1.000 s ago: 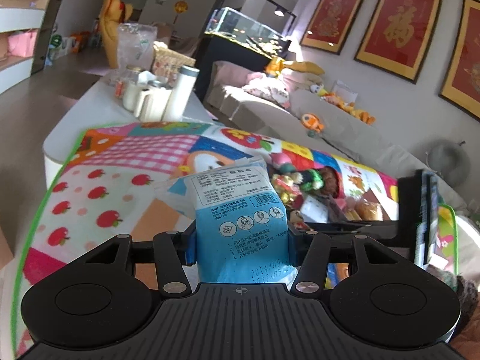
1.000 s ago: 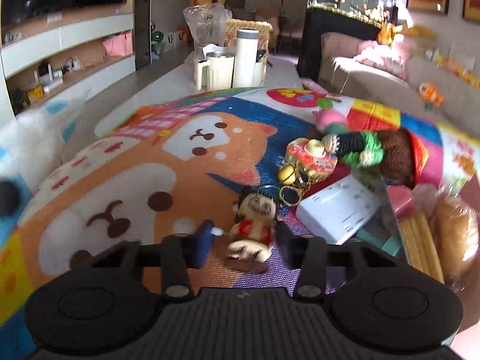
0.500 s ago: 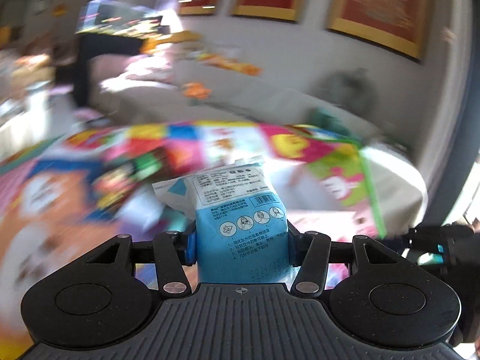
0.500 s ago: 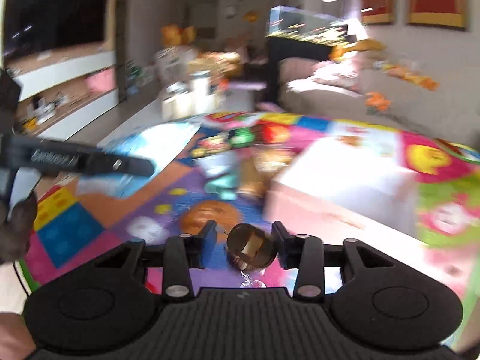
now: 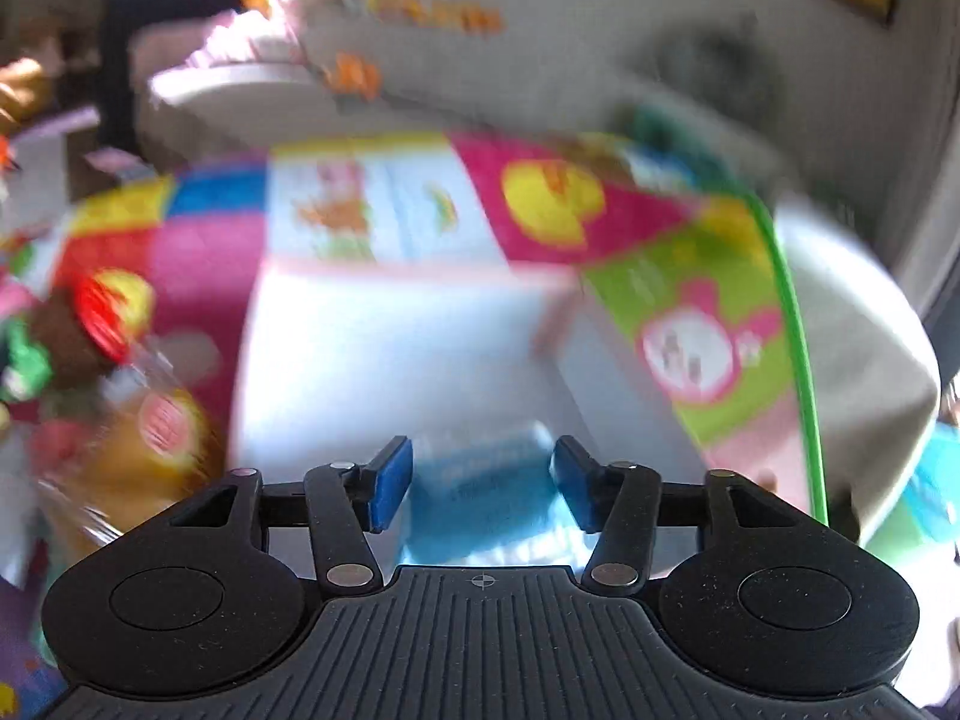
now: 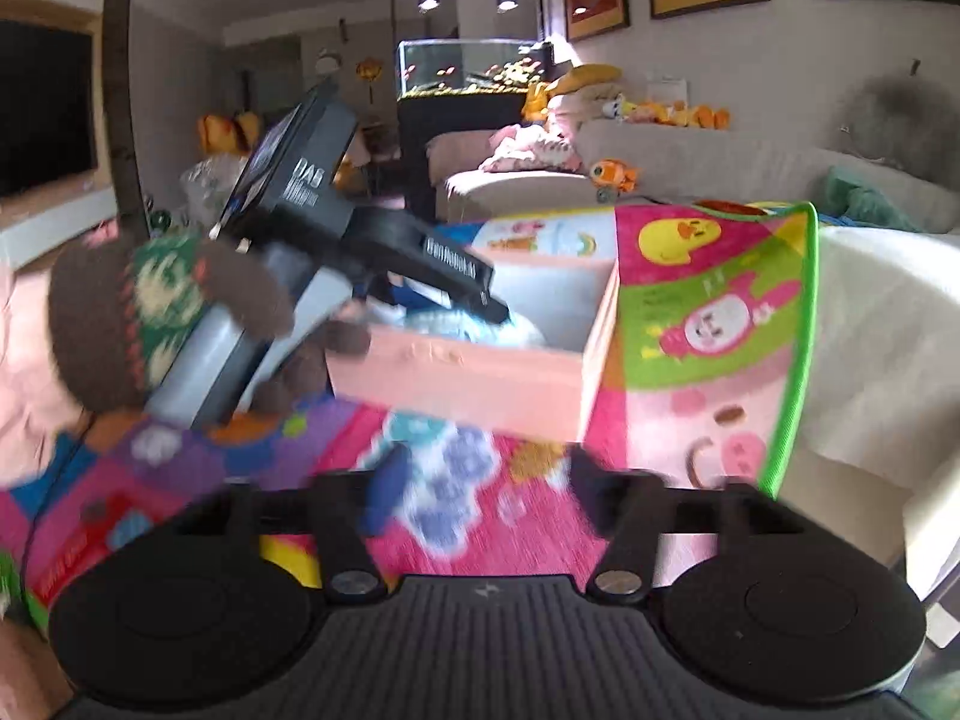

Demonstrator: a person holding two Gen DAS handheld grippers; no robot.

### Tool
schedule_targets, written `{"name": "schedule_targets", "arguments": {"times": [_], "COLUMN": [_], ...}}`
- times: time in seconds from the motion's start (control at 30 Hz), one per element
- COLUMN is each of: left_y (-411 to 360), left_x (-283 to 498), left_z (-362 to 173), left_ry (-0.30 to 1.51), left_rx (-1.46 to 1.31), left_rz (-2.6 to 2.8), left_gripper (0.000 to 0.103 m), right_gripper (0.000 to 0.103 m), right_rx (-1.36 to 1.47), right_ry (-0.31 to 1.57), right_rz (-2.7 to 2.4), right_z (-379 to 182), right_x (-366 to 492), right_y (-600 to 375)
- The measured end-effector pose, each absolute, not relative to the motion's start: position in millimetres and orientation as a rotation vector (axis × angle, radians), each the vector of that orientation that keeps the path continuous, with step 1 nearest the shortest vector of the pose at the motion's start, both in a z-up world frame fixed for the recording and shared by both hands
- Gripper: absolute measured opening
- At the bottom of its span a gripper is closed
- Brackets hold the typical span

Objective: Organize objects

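Observation:
My left gripper (image 5: 482, 489) is open over the pink box (image 5: 396, 360), its blue pads apart. The blue packet (image 5: 480, 492) lies below between the pads, inside the box, blurred. In the right wrist view the left gripper (image 6: 420, 276) reaches into the pink box (image 6: 474, 378), and the packet (image 6: 480, 327) shows inside. My right gripper (image 6: 480, 501) is open and empty above the colourful mat (image 6: 456, 516), in front of the box. The small figure it held is not in view.
Snack packs and a knitted toy (image 5: 78, 324) lie left of the box. The mat's green edge (image 5: 798, 324) and the table's rounded end are to the right. A sofa with plush toys (image 6: 660, 138) stands behind.
The left gripper swung to the pink box, opened and let go of the blue packet into it. The right gripper let go of its small figure and now is empty and open.

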State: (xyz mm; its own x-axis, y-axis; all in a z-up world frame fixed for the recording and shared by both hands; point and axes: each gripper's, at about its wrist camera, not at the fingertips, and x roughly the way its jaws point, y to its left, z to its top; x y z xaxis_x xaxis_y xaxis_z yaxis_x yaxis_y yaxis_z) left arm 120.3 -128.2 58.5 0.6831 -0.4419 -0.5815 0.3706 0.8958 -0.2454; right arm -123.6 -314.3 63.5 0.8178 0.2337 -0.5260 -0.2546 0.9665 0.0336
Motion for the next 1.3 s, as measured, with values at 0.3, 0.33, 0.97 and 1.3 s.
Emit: {"name": "schedule_targets", "arguments": {"times": [0.3, 0.33, 0.97, 1.3], "left_y": [-83, -75, 37, 27], "left_x": [57, 47, -21, 69], "left_z": [90, 87, 43, 58], "left_ry": [0.509, 0.515, 0.61, 0.597], "left_rx": [-0.153, -0.146, -0.175, -0.333], "left_rz": [-0.564, -0.582, -0.452, -0.326], "left_gripper": [0.056, 0.056, 0.056, 0.056], "right_gripper": [0.042, 0.034, 0.068, 0.085], "right_rx": [-0.17, -0.169, 0.142, -0.089], "right_ry": [0.729, 0.735, 0.504, 0.486], "right_rz": [0.294, 0.294, 0.066, 0.139], "right_z": [21, 22, 129, 59], "right_x": [-114, -115, 21, -42], "right_y": [-296, -294, -316, -254]}}
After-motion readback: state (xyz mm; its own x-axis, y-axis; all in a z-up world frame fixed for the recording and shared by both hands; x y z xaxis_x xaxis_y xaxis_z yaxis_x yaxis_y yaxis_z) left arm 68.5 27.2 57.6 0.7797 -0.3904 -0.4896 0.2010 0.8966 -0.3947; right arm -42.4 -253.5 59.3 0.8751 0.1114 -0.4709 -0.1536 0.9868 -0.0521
